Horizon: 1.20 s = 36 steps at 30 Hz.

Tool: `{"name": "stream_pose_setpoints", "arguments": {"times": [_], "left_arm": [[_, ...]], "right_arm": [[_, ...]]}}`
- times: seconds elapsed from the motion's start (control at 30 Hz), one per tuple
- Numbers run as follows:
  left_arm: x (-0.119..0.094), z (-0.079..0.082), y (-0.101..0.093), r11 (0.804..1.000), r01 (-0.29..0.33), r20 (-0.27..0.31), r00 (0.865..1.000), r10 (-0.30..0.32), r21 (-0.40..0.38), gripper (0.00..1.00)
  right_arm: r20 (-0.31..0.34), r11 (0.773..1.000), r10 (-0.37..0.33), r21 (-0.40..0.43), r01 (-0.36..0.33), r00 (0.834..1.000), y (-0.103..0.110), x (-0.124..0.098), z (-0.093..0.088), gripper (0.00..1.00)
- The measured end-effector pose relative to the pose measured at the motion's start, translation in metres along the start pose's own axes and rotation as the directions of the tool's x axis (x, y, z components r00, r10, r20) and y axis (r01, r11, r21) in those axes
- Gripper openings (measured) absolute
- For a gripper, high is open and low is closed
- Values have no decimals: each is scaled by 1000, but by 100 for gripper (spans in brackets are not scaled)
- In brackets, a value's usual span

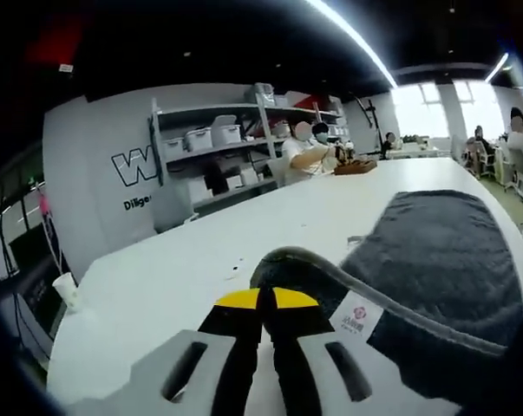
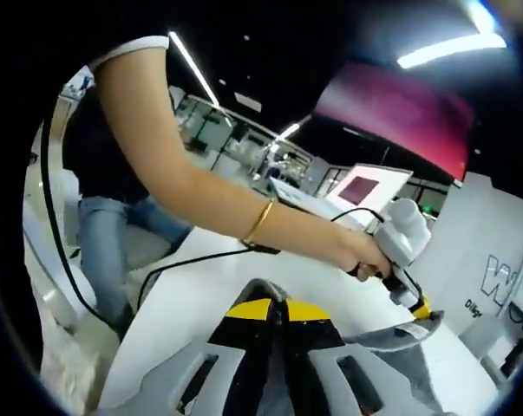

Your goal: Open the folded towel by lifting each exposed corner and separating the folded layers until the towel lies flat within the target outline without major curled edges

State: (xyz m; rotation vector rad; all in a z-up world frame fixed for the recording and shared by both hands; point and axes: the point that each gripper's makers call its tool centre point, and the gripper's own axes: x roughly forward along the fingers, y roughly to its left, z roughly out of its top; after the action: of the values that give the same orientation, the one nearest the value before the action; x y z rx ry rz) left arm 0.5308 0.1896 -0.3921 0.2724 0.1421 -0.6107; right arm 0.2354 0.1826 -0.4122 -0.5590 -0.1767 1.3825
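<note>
The towel (image 1: 434,260), lower right in the left gripper view, looks soft, limp and light. Both the left gripper (image 1: 261,303) and right gripper (image 2: 277,312) are pinched on its hem; best held there, near the corners.

1. The pale grey wall (image 1: 105,165) carries a large outlined "W" with smaller dark letters beneath, seemingly "Dilige", cut off by shelving.
2. The dark grey towel's white sewn label (image 1: 357,318) bears a red emblem; its print is too small to read.

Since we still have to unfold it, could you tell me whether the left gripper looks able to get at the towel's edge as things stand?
Probably yes, it seems to have it already: the left gripper looks shut on the towel, its grey hem lifted over the jaw tips beside the white label. Nothing blocks it on the white table.
</note>
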Motion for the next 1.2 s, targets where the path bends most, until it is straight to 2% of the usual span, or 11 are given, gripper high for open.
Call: {"name": "stream_pose_setpoints", "arguments": {"times": [0.17,0.3,0.43,0.57,0.83,1.0,1.2], "left_arm": [[-6,-8,7,1000,-18,0,1000,18,-24,2],[-12,-22,13,997,-28,-13,1000,27,-67,2],[-16,-26,19,996,-43,-17,999,42,-81,2],[-22,-27,28,994,-63,-16,998,62,-92,1],[-36,-28,34,991,-89,-18,996,88,-99,1],[-36,-25,27,993,-74,-16,997,73,-93,0],[-29,-19,5,998,-12,-21,1000,11,-56,2]], "right_arm": [[0,1000,12,17,-12,1000,4,9,1,0],[1,999,34,27,-35,999,12,19,2,0],[1,998,46,40,-46,999,15,25,4,1],[36,996,73,57,-75,997,22,30,11,0],[19,993,99,54,-100,995,32,36,7,0],[-1,993,100,70,-100,995,34,33,0,0],[-20,993,94,78,-92,995,37,29,-7,0]]}}
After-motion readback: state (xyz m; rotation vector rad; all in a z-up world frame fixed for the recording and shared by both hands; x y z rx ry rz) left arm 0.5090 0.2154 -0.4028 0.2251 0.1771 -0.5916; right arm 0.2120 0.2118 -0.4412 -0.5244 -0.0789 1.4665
